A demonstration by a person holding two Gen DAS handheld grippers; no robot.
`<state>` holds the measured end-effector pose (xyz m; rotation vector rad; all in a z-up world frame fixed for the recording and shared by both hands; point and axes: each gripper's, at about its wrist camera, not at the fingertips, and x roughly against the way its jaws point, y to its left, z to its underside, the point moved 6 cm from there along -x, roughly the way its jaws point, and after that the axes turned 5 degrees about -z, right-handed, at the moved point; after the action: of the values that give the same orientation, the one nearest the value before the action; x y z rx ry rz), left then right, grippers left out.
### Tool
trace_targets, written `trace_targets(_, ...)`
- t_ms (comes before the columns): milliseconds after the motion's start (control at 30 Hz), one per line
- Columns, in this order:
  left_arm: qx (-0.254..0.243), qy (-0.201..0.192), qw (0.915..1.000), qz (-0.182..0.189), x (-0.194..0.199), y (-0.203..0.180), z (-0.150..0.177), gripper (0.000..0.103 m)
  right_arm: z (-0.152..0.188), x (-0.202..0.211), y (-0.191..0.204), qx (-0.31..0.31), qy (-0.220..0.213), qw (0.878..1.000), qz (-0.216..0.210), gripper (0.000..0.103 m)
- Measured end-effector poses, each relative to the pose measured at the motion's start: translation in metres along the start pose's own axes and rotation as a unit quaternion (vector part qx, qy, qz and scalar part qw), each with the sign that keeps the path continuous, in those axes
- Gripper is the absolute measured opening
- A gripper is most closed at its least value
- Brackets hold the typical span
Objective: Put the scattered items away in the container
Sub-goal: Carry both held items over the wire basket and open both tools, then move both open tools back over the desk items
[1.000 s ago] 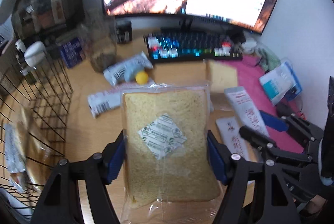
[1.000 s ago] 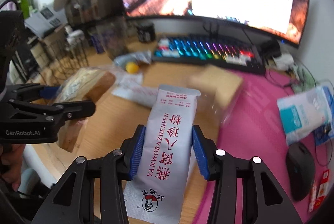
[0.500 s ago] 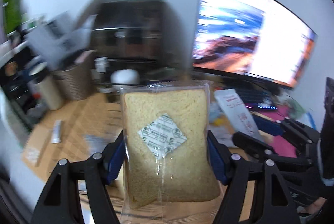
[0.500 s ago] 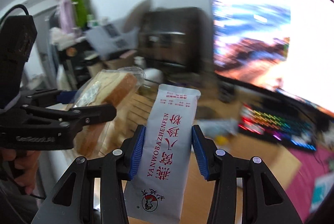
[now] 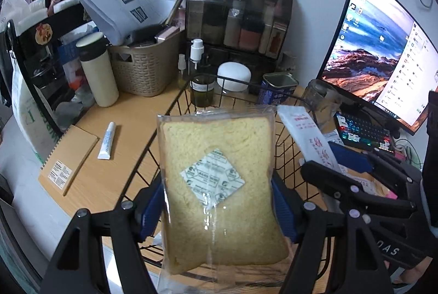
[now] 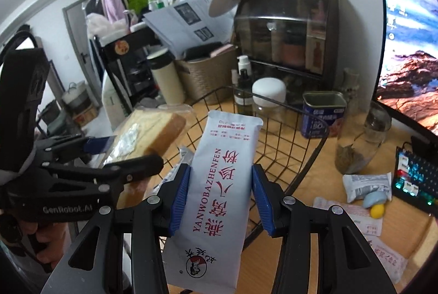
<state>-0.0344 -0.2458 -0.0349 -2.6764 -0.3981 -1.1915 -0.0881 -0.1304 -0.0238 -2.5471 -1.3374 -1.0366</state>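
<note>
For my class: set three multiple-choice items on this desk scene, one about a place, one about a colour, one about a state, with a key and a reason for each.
1. Where is the white tube?
A. on the desk beside the notebook
B. inside the wire basket
C. on the keyboard

2. What colour is the print on the white sachet?
A. green
B. red
C. black

3. The left gripper is:
A. open and empty
B. shut on the bagged bread slice
C. out of view

Key: A, it lies on bare wood by the notebook; B, its lettering is red; B, both fingers press the bag's edges.
</note>
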Motion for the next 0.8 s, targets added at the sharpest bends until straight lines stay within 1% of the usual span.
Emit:
trace_targets(67, -0.001, 0.006, 1.0000, -0.001, -0.002, 0.000, 0.001, 0.076, 0.002, 0.001, -0.004, -0.002, 0.000, 1.000, 0.002, 0.050)
trace_targets(133, -0.002, 0.012, 0.9999, -0.008, -0.003, 0.000, 0.002, 0.077, 0.002, 0.002, -0.006, -0.005, -0.004, 1.000, 0.004, 0.056)
trace_targets(167, -0.002, 0.012, 0.9999, -0.009, -0.003, 0.000, 0.002, 0.078, 0.001, 0.003, -0.007, -0.007, -0.005, 1.000, 0.005, 0.061)
trace_targets(200, -0.002, 0.011, 0.9999, -0.010, -0.002, 0.000, 0.001, 0.079, 0.001, 0.005, -0.009, -0.009, -0.008, 1.000, 0.005, 0.063)
trace_targets(300, -0.004, -0.001, 0.9999, -0.012, 0.004, -0.002, -0.001, 0.079, -0.001, 0.010, -0.010, -0.013, -0.013, 1.000, 0.002, 0.064)
trace_targets(500, -0.022, -0.004, 0.9995, -0.021, 0.008, -0.012, -0.004, 0.079, 0.000, 0.020, -0.016, -0.017, -0.022, 1.000, 0.001, 0.064)
trace_targets(800, -0.046, -0.008, 0.9989, -0.005, 0.017, -0.048, -0.007, 0.079, 0.008, 0.052, -0.038, -0.025, -0.035, 0.999, 0.018, 0.064)
